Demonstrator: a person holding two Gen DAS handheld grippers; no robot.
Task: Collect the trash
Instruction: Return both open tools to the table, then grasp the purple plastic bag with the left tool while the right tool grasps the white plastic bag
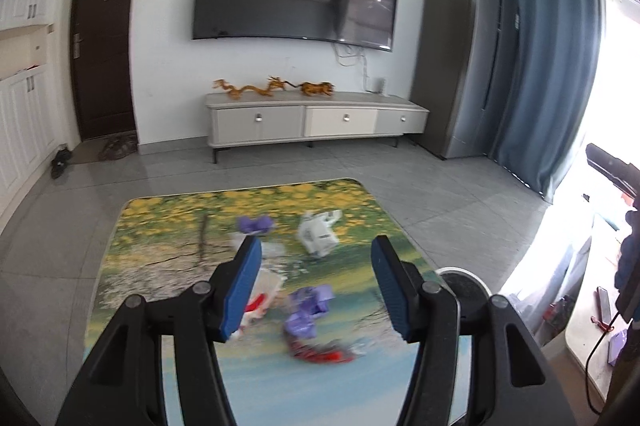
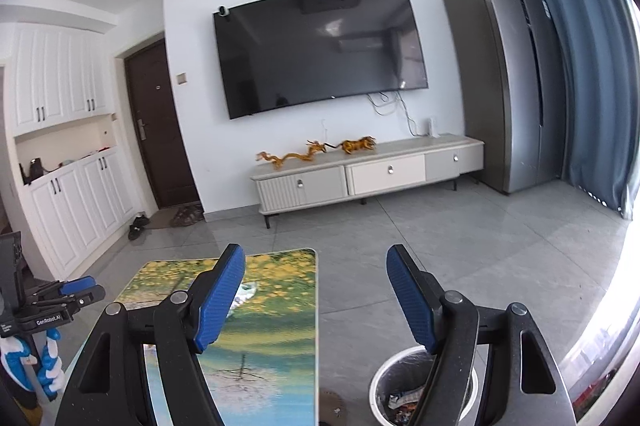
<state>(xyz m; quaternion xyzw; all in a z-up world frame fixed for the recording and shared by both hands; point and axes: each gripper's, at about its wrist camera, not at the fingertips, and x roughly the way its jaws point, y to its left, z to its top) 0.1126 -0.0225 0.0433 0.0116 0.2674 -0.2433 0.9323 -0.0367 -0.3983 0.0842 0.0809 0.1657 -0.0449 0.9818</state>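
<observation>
the printed table is the landmark; on its top lie scattered pieces of trash — a white bag toward the far edge, purple wrappers and a red wrapper nearer; the left gripper hangs above them, jaws spread, nothing between; off the table's right side stands the bin with trash inside; the right gripper hangs there, spread and empty.
</observation>
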